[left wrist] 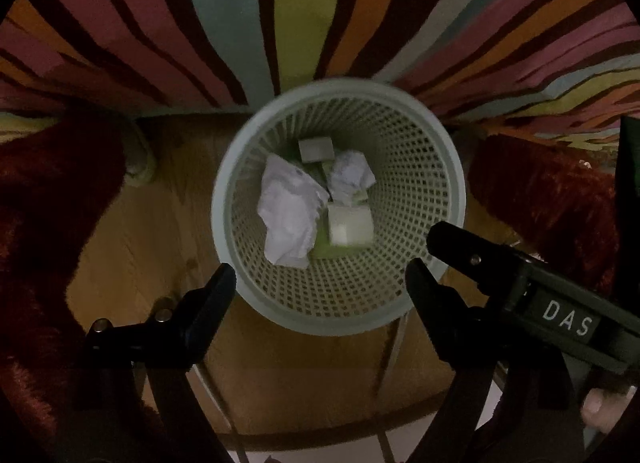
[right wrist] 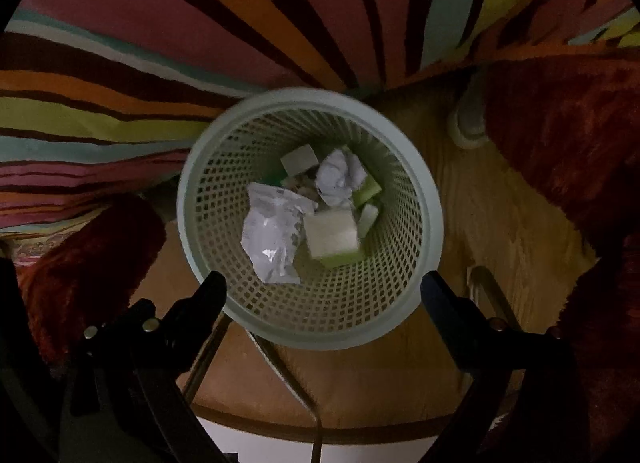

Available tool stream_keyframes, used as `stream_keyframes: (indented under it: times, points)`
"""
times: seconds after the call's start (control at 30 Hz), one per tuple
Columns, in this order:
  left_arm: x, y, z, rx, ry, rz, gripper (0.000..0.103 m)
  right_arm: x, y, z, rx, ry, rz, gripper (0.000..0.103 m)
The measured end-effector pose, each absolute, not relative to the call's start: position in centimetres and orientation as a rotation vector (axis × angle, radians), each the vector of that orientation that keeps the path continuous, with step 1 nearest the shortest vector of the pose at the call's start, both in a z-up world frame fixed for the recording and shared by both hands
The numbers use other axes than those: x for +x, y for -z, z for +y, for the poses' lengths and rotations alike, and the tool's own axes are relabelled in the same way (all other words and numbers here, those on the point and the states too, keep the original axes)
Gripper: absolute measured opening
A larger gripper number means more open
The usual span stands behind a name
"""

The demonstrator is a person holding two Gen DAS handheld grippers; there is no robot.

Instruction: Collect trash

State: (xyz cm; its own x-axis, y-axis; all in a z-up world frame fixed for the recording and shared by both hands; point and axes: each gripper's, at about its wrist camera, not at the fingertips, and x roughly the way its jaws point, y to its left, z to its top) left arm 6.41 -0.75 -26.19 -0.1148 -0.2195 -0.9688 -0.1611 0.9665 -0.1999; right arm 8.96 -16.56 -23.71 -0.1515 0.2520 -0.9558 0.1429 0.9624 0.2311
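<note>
A pale green mesh wastebasket [left wrist: 420, 183] [right wrist: 224, 167] stands on the wooden floor right below both grippers. In it lie a large crumpled white paper [left wrist: 288, 211] [right wrist: 272, 235], a smaller paper ball [left wrist: 352, 175] [right wrist: 340, 177] and two white-and-green sponge blocks [left wrist: 350, 227] [right wrist: 332, 237]. My left gripper [left wrist: 322, 269] hangs open over the basket's near rim, nothing between its fingers. My right gripper [right wrist: 323, 283] is open and empty too, its fingers spanning the near rim. One finger of the right gripper [left wrist: 460, 247] shows at the right of the left wrist view.
A bright striped bedspread [left wrist: 280, 23] [right wrist: 160, 43] hangs behind the basket. Dark red fuzzy fabric [left wrist: 48, 203] [right wrist: 560, 143] lies on both sides. Wooden floor [left wrist: 160, 223] surrounds the basket, with thin metal rods [left wrist: 392, 343] near its front. A person's fingertip [left wrist: 600, 407] grips the right tool.
</note>
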Motion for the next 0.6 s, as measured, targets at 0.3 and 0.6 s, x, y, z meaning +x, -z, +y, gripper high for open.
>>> stream_keyframes:
  times: [0.3, 0.6]
  points:
    - [6.8, 22.7, -0.3, -0.226, 0.032, 1.550, 0.084, 9.0, 19.0, -16.8, 0.249, -0.146, 1.544, 0.094]
    - [7.1, 16.3, 1.2, -0.131, -0.012, 1.314, 0.084, 9.1, 12.6, -17.0, 0.146, -0.170, 1.297, 0.094]
